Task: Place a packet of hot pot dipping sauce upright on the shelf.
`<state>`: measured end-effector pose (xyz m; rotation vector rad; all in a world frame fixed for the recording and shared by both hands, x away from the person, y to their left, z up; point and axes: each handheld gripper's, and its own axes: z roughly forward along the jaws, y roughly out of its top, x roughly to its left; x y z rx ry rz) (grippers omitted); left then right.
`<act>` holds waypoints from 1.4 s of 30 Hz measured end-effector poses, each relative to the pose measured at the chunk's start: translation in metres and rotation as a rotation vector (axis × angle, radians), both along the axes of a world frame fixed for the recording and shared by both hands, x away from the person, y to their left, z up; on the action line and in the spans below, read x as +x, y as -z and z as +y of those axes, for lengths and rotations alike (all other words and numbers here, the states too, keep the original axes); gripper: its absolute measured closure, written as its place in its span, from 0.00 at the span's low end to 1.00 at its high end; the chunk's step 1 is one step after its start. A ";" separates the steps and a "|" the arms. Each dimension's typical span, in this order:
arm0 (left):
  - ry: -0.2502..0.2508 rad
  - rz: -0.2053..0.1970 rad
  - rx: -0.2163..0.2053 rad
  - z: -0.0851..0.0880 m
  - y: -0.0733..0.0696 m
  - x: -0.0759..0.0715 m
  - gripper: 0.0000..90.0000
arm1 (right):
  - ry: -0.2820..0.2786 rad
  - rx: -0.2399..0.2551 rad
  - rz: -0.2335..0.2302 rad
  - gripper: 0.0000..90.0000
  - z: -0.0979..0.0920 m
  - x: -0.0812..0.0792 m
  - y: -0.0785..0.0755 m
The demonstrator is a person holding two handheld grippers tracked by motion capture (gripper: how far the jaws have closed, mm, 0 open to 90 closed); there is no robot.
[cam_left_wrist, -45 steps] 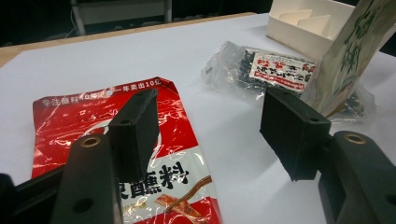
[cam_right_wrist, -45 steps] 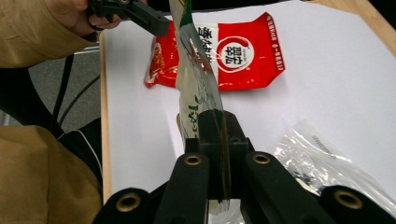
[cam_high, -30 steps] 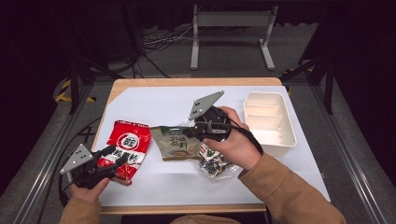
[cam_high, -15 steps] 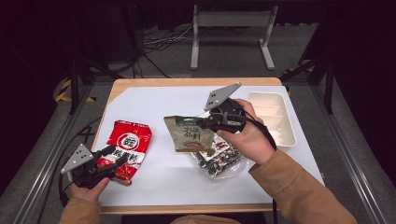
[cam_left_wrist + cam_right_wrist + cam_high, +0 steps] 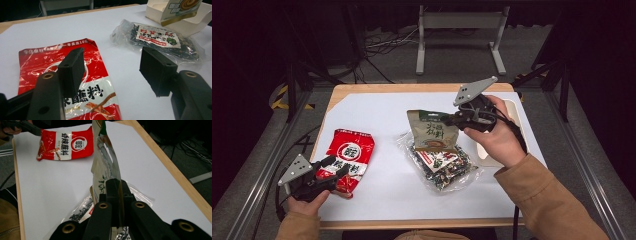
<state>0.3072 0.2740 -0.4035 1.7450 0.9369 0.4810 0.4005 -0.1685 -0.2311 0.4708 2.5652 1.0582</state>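
Observation:
A beige-and-green snack packet [image 5: 432,131] hangs in the air with my right gripper [image 5: 448,119] shut on its top edge. In the right gripper view the shut jaws [image 5: 116,188] pinch the packet [image 5: 105,157] edge-on. Below it a clear bag of dark snacks [image 5: 442,162] lies on the white sheet. A red packet [image 5: 349,157] lies at the front left. My left gripper [image 5: 336,169] rests open over its lower end, and the left gripper view has its jaws [image 5: 112,72] wide apart above the red packet [image 5: 37,60].
A white tray [image 5: 513,107] stands at the right of the table, partly behind the right hand; its wall [image 5: 155,12] appears beyond the clear bag [image 5: 160,37]. The white sheet [image 5: 377,115] covers the wooden tabletop. Metal rails run along both sides.
My right gripper has lifted the beige-and-green packet and carried it right and up, uncovering the clear bag beneath. The left gripper and the red packet have stayed put.

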 end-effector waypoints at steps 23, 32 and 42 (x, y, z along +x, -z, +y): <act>-0.004 0.009 0.003 0.000 0.002 0.002 0.41 | 0.077 0.018 -0.066 1.00 -0.066 0.025 -0.017; -0.009 0.012 0.012 0.001 0.003 0.001 0.41 | 0.099 0.015 -0.087 1.00 -0.091 0.036 -0.022; -0.022 0.017 0.011 0.003 0.004 -0.003 0.41 | 0.125 -0.005 -0.114 1.00 -0.114 0.050 -0.026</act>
